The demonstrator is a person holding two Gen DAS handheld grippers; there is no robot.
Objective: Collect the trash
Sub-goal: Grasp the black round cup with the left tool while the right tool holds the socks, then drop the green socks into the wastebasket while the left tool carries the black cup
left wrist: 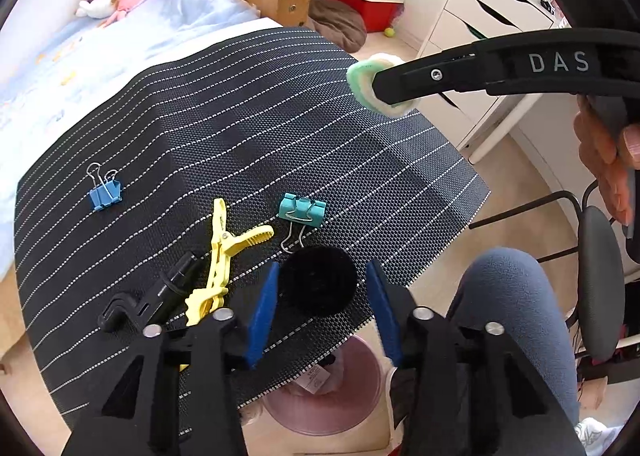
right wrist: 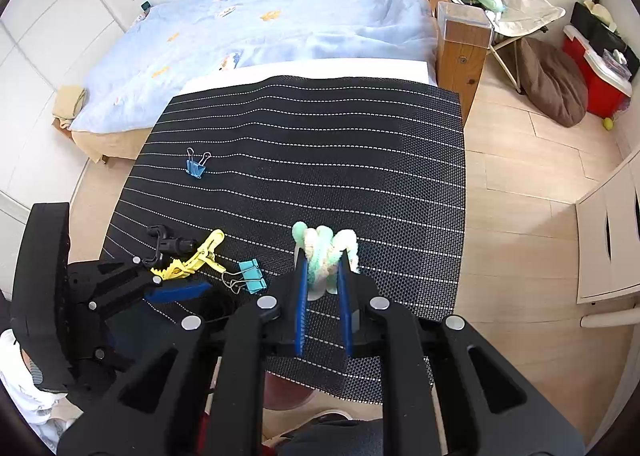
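My right gripper (right wrist: pixel 323 284) is shut on a fluffy green-and-white scrunchie (right wrist: pixel 326 246) and holds it above the black striped mat (right wrist: pixel 320 144). The scrunchie (left wrist: pixel 366 76) and right gripper also show in the left wrist view, raised at the mat's right edge. My left gripper (left wrist: pixel 322 296) is open, its blue pads either side of a round black fuzzy item (left wrist: pixel 318 282) lying on the mat's near edge. A teal binder clip (left wrist: pixel 302 210), a yellow clothes peg (left wrist: pixel 224 252), a black plastic clip (left wrist: pixel 160 294) and a blue binder clip (left wrist: pixel 105 192) lie on the mat.
A pink bin (left wrist: pixel 324 388) sits on the floor below the mat's near edge. A person's knee (left wrist: pixel 516 296) and a black chair (left wrist: pixel 600 280) are at right. A bed (right wrist: pixel 260 28) lies beyond the mat, white drawers (left wrist: pixel 480 16) at far right.
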